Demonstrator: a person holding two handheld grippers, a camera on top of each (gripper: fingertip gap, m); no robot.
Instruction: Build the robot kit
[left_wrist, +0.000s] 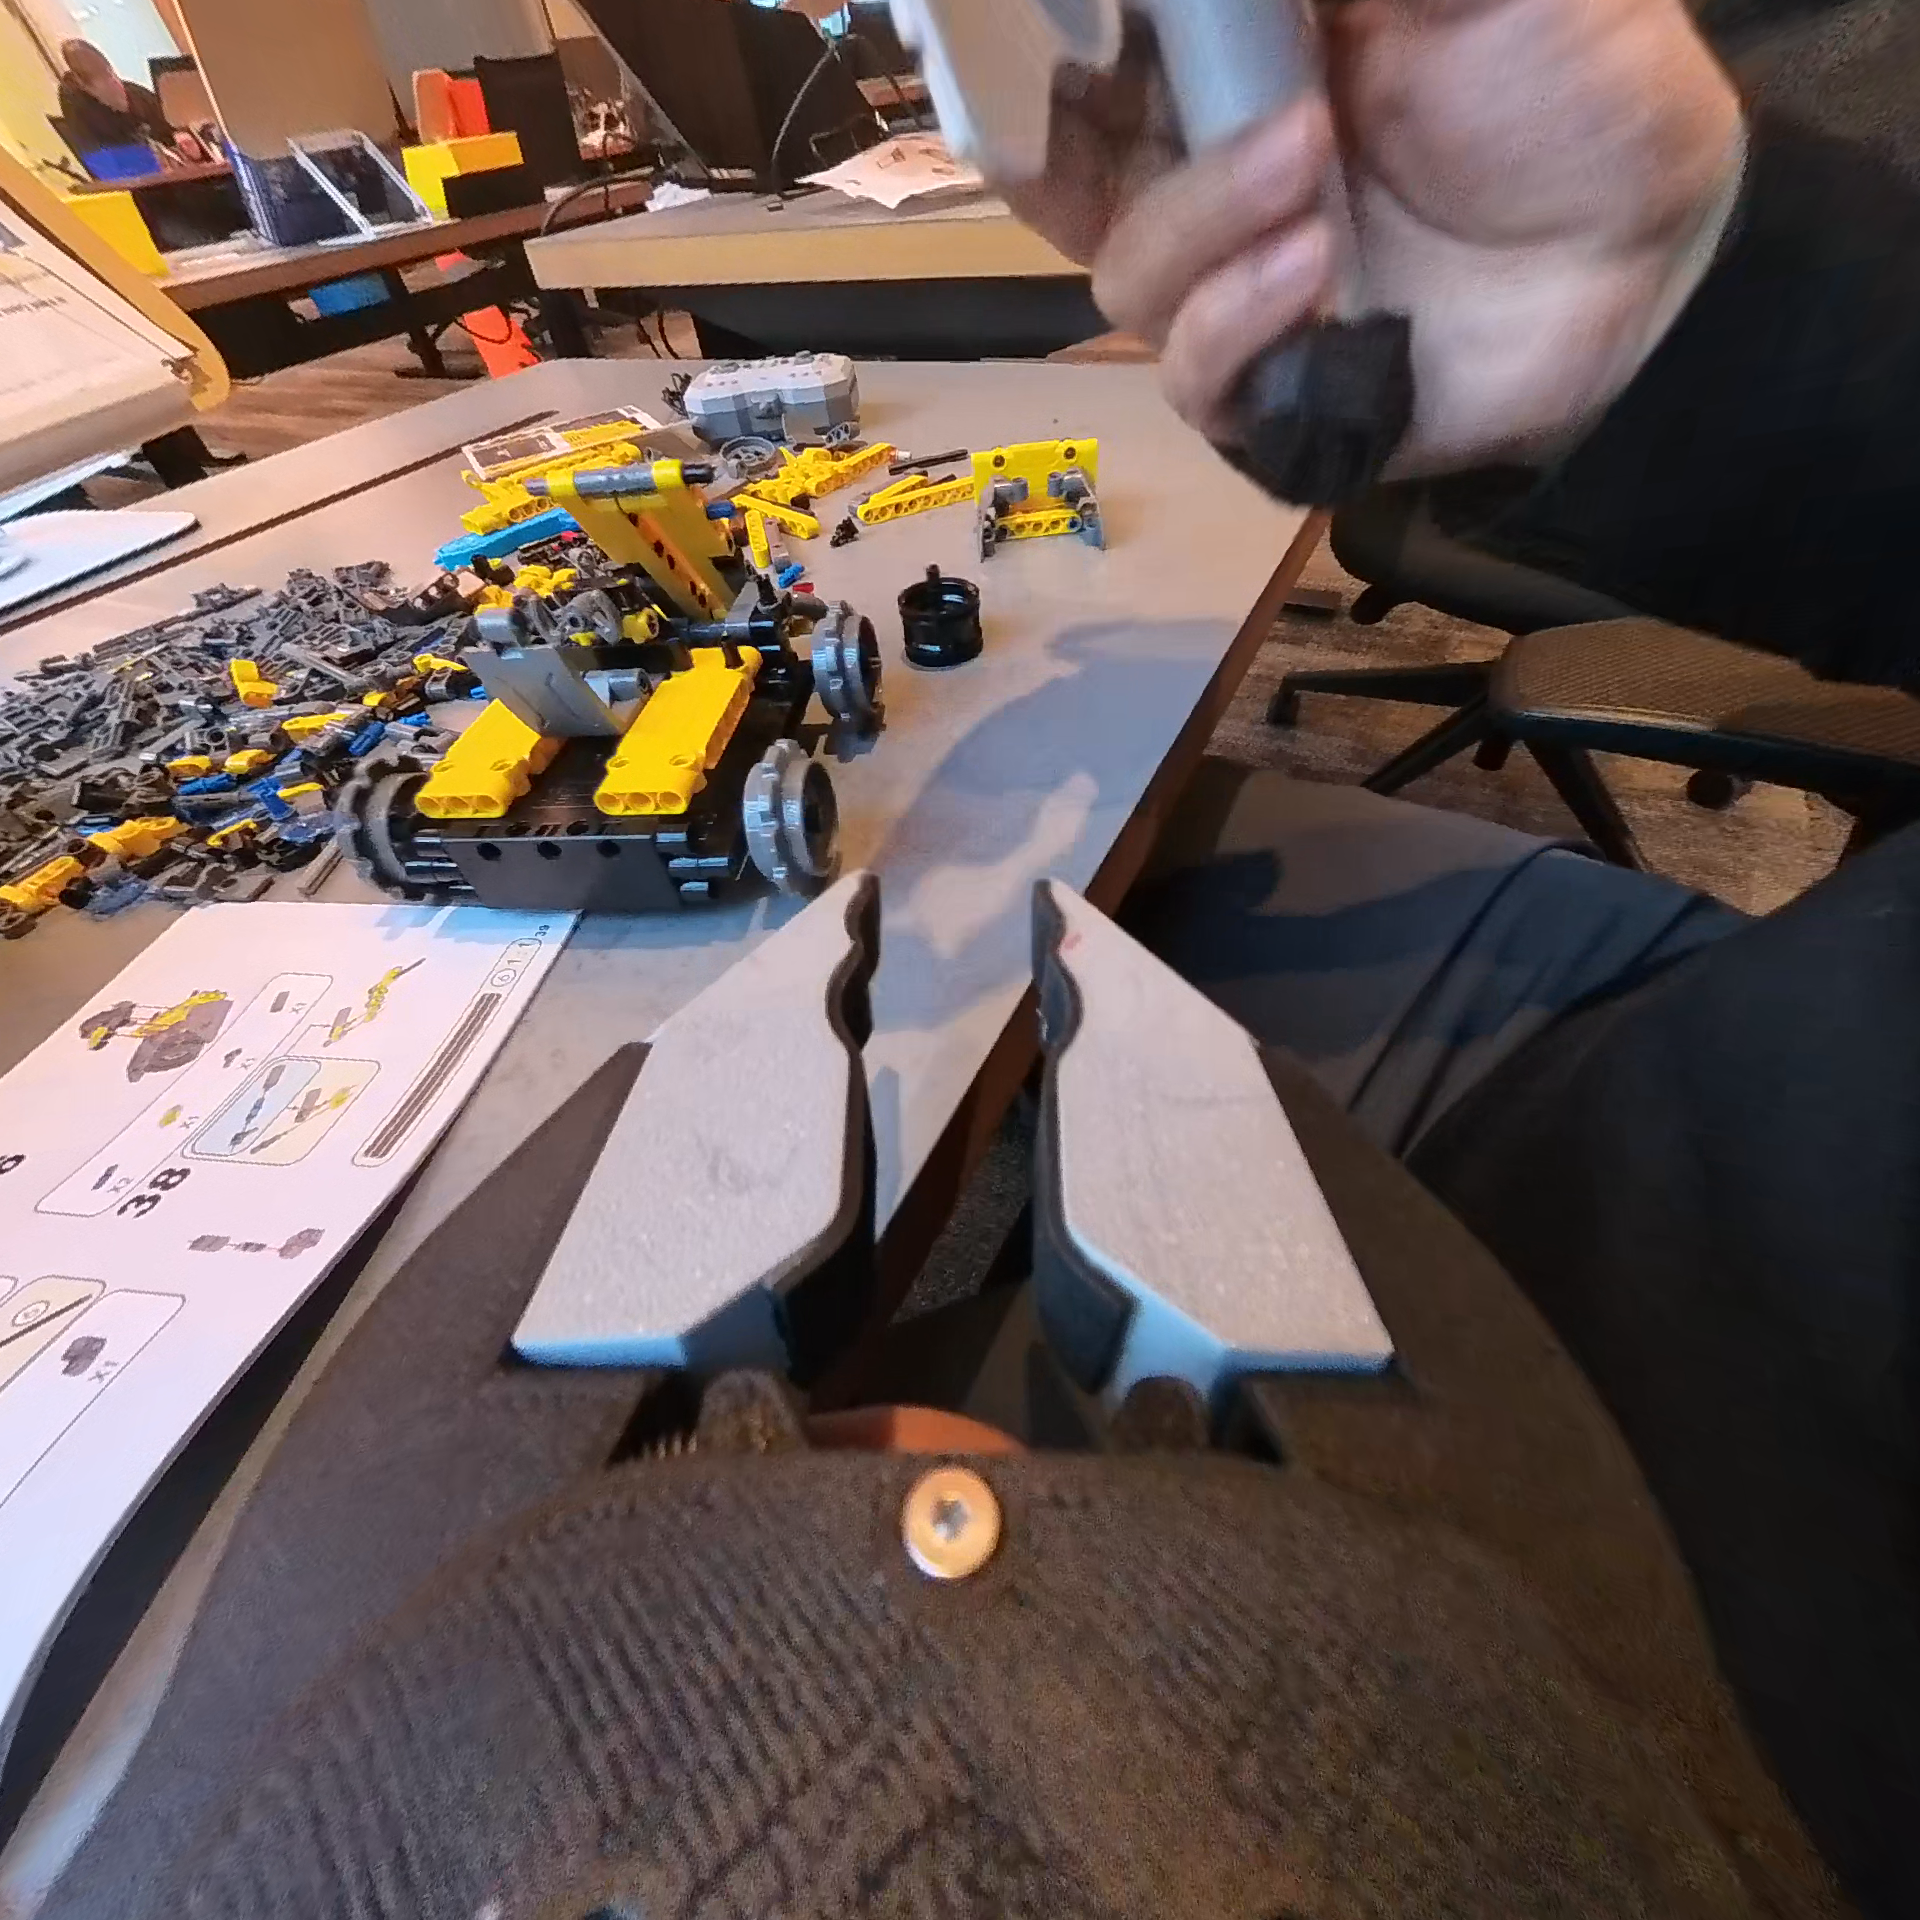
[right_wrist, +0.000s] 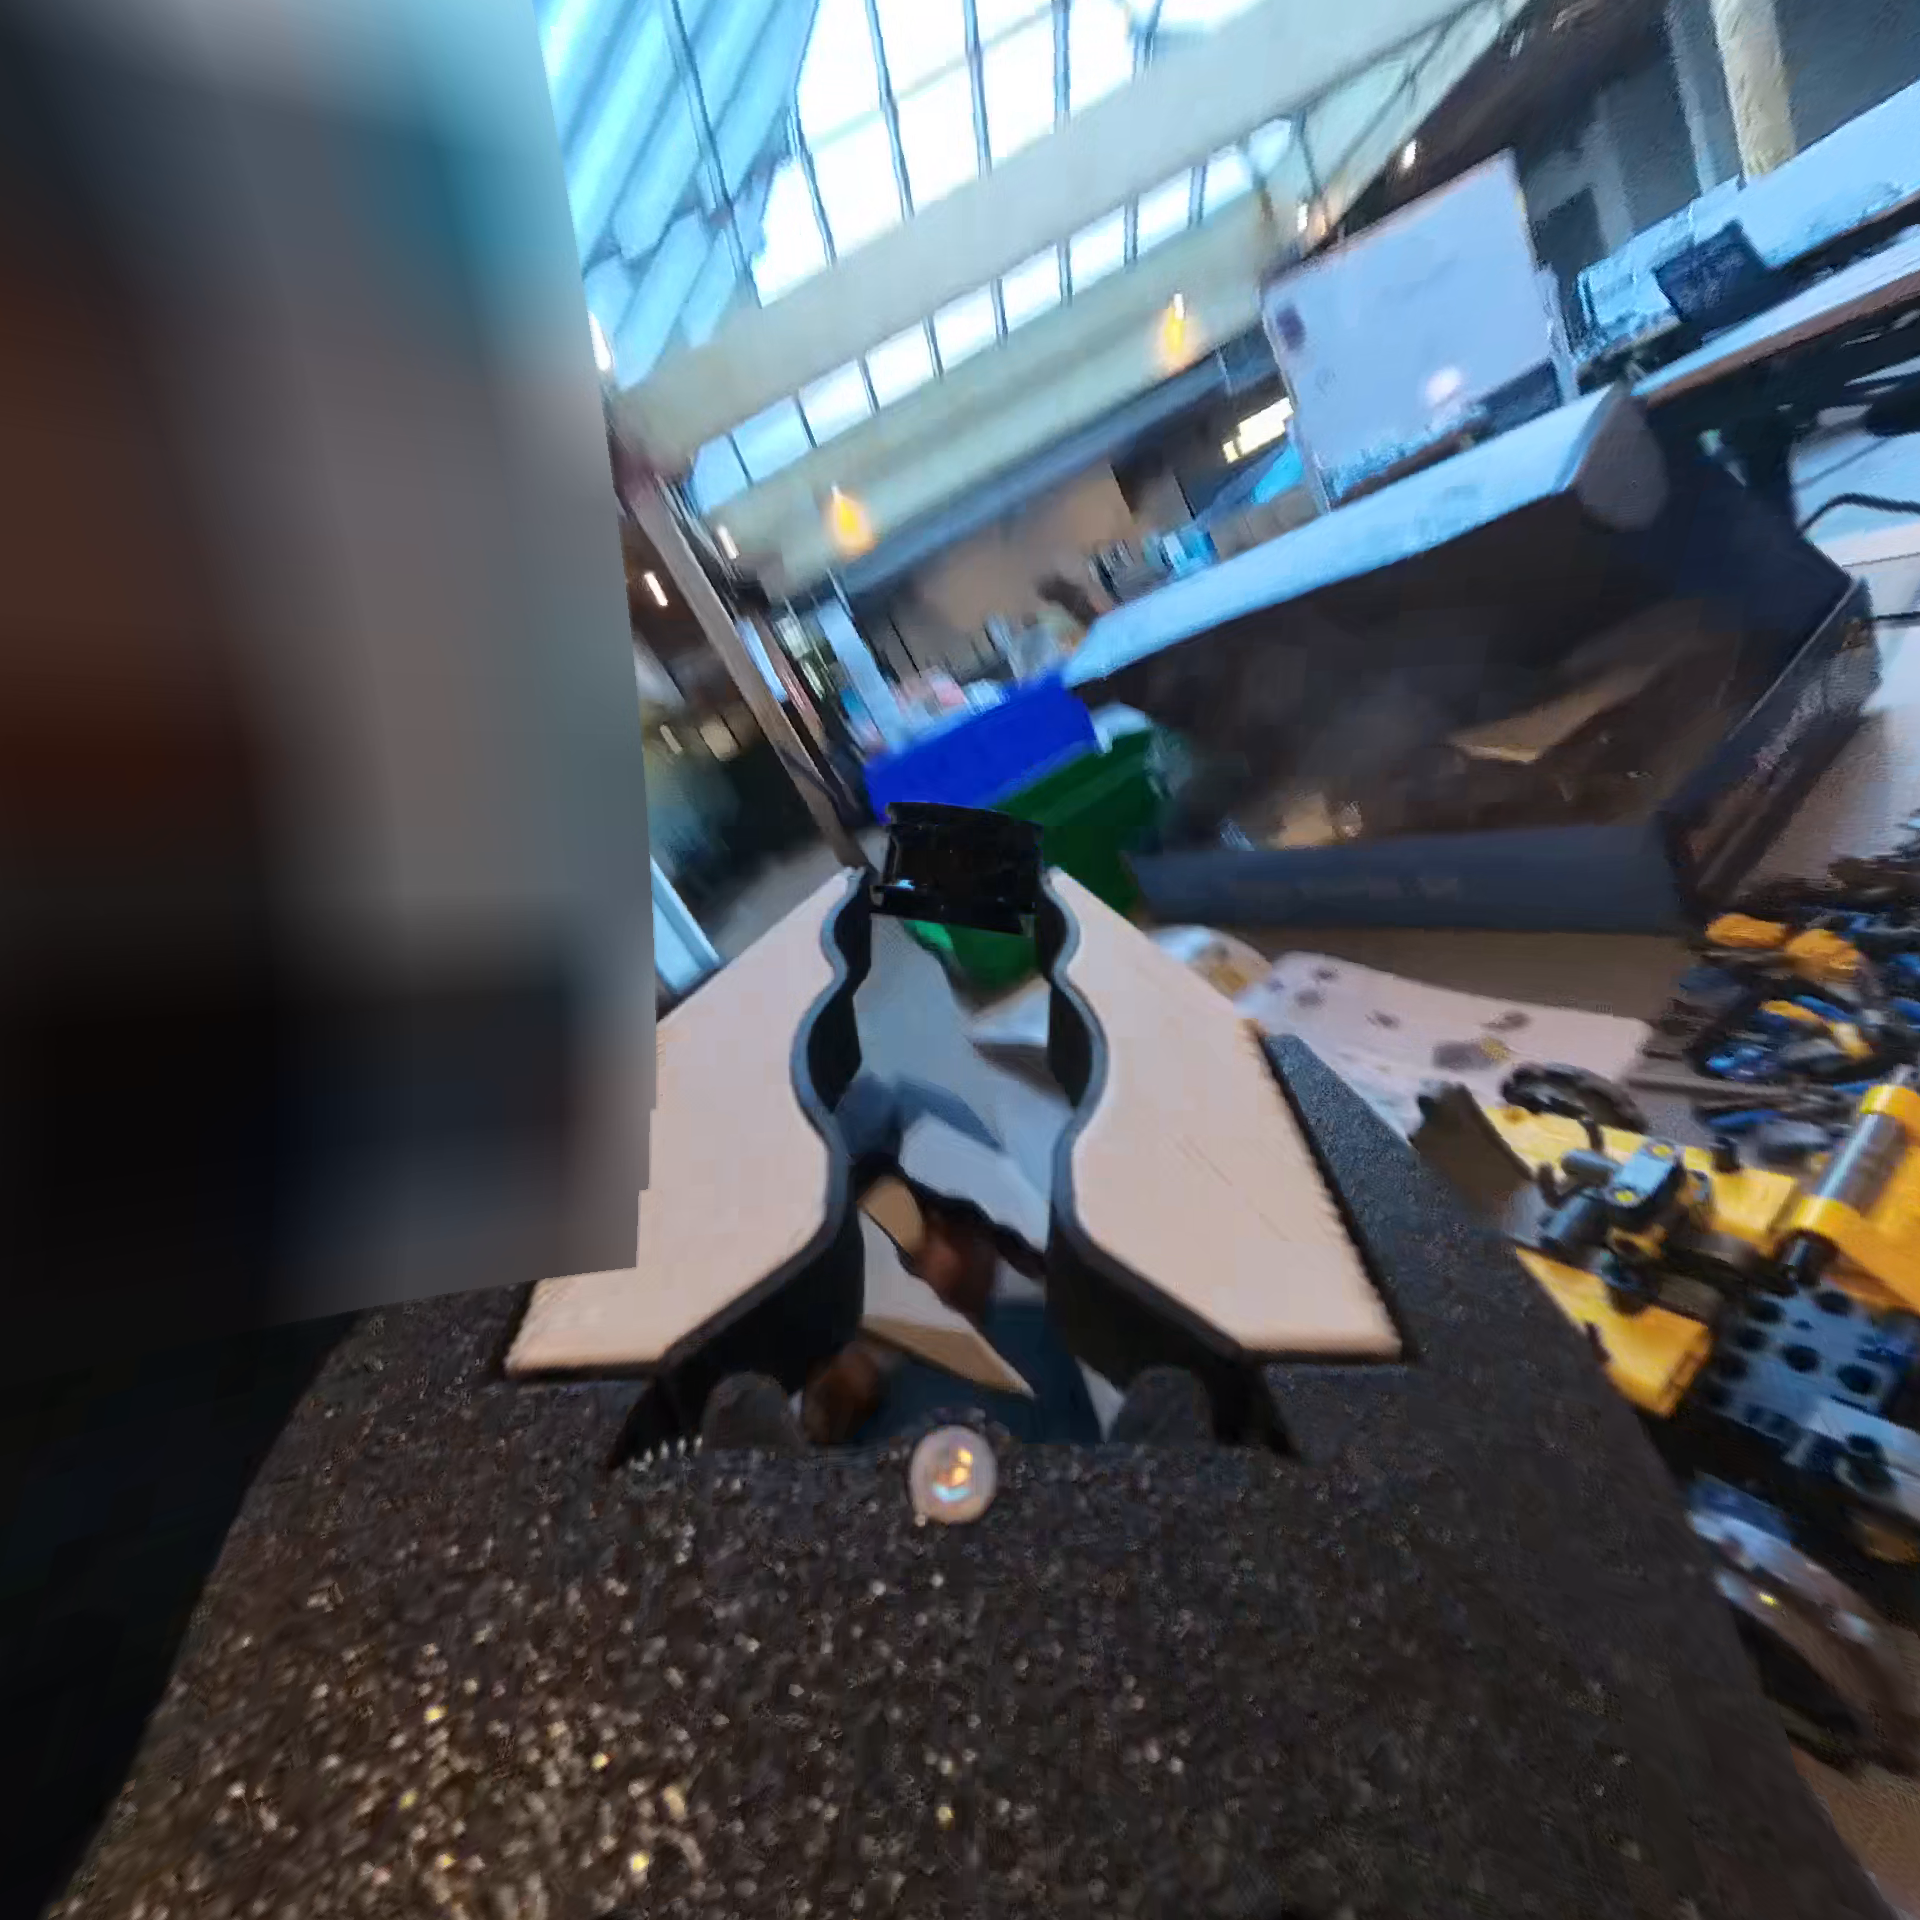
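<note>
The room was a large open workspace with several desks (left_wrist: 790, 260) in the far part and a glazed roof overhead in the right wrist view. One grey table (left_wrist: 1091, 665) carried everything near at hand; an office chair (left_wrist: 1621, 707) stood off its right edge.

One instruction sheet (left_wrist: 239, 1122) lay on the near left of the table. Just beyond it stood one partly built yellow and black brick vehicle (left_wrist: 613, 748), with three toothed grey wheels visible. To its left spread one broad heap of loose grey, yellow and blue pieces (left_wrist: 177, 727). On the far side lay one grey battery box (left_wrist: 774, 395), one small yellow and grey sub-assembly (left_wrist: 1039, 499) to the right, and scattered yellow beams (left_wrist: 821, 483) between them. One black wheel rim (left_wrist: 940, 623) stood alone, right of the vehicle and apart from it.

The left gripper (left_wrist: 951, 925) hung over the near table edge, its fingers a narrow gap apart and holding nothing. A hand (left_wrist: 1455, 229), blurred, gripped the other tool's handle at the upper right.

The right gripper (right_wrist: 956, 883) was lifted well above the table, its fingertips clamped on one small black piece (right_wrist: 956, 868), pinched at both sides. The same vehicle (right_wrist: 1704, 1247) showed blurred to its right.
</note>
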